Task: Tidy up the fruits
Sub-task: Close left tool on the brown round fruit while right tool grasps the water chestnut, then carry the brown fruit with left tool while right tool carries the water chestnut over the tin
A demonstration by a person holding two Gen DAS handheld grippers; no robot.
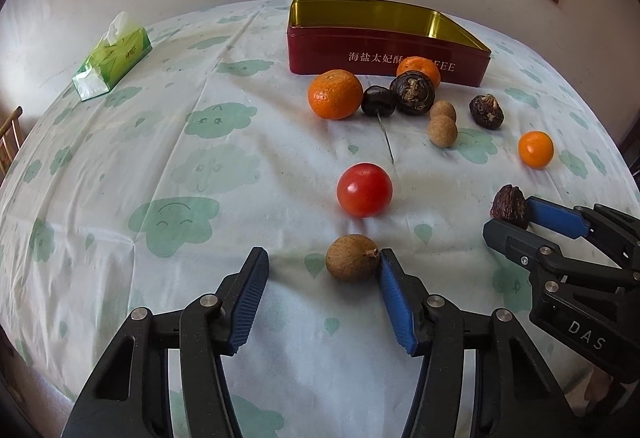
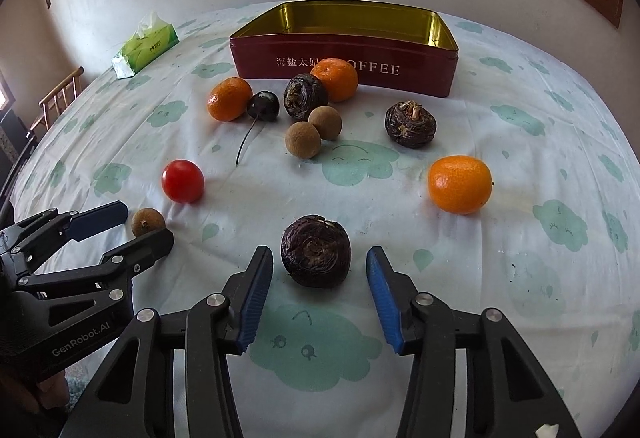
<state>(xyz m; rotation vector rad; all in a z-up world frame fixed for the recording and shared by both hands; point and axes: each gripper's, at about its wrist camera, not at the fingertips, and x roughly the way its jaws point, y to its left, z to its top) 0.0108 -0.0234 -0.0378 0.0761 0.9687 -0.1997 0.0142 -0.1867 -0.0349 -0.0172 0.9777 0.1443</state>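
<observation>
Both grippers angle down toward the table, jaws partly apart.

The left gripper (image 1: 322, 266) fills the bottom centre of its own view; its right blue pad (image 1: 394, 302) touches a small brown fruit (image 1: 352, 258), while its left pad stands clear, leaving a gap. In the right wrist view it enters from the lower left. The right gripper (image 2: 320, 266) sits at the bottom centre of its view, its pads either side of a dark wrinkled fruit (image 2: 316, 250) without pressing on it.
</observation>
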